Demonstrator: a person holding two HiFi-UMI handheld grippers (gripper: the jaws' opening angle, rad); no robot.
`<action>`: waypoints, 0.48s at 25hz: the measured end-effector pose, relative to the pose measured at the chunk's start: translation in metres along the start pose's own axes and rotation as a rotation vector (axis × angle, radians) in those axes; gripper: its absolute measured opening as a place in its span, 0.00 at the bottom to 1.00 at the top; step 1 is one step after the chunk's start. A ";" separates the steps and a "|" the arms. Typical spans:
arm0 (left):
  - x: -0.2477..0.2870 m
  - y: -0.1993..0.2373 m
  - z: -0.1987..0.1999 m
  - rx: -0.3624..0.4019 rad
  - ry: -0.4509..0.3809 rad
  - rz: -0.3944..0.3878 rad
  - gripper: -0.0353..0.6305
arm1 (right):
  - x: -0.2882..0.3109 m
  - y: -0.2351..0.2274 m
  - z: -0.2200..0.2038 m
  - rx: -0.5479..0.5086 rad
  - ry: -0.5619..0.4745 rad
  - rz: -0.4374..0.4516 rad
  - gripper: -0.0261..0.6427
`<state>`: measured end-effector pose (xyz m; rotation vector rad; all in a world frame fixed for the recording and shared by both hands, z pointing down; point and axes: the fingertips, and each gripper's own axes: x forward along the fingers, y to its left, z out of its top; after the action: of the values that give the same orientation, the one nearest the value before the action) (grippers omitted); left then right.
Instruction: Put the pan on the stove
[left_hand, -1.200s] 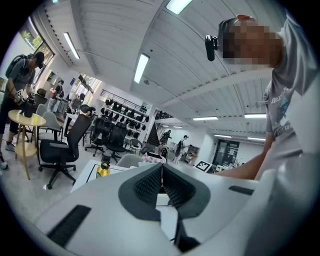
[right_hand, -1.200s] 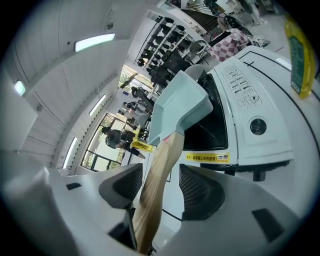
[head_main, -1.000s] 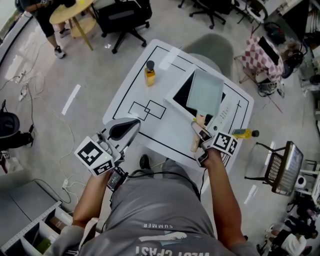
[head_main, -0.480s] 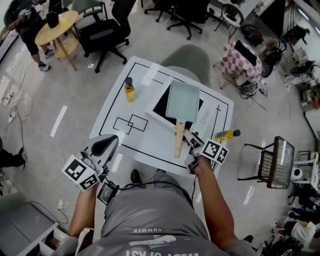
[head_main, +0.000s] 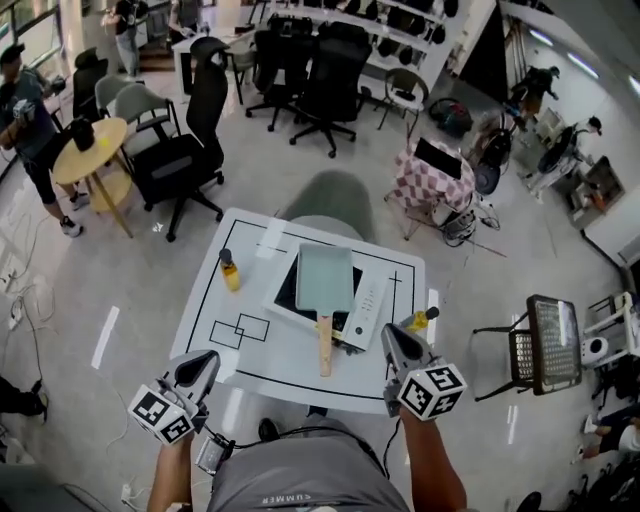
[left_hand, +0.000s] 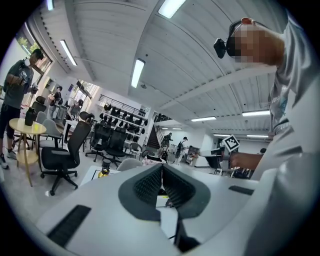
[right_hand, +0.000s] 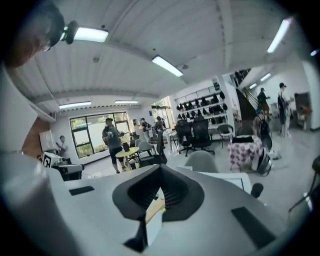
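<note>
Pan (head_main: 325, 278) on stove (head_main: 368, 308), handle (head_main: 325, 352) jutting off stove: knock-off risk on careless pass. L gripper (head_main: 200, 362) pressed together, empty; R gripper (head_main: 390, 340) just closed, nothing betw.

Square pale-green pan (head_main: 325, 278) atop white stove (head_main: 367, 309)

An open office-style lab: black swivel chairs (head_main: 335, 65) stand about a grey floor (head_main: 150, 290), wall shelves (right_hand: 200, 109) hold rows of dark gear, strip lights (left_hand: 137, 72) line the ceiling, and a white tabletop (head_main: 275, 368) bears black marked outlines.
</note>
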<state>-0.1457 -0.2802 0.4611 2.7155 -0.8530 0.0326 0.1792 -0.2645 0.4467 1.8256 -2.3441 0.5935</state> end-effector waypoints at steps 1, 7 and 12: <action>0.003 -0.001 0.002 0.009 -0.005 -0.007 0.05 | -0.006 0.004 0.011 -0.048 -0.023 -0.008 0.05; 0.001 -0.023 0.010 0.038 -0.022 -0.034 0.05 | -0.045 0.025 0.045 -0.188 -0.101 -0.035 0.05; -0.007 -0.032 0.011 0.060 -0.038 -0.036 0.05 | -0.063 0.034 0.050 -0.226 -0.141 -0.040 0.05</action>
<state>-0.1343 -0.2547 0.4415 2.7956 -0.8257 -0.0015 0.1713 -0.2187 0.3720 1.8600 -2.3413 0.1897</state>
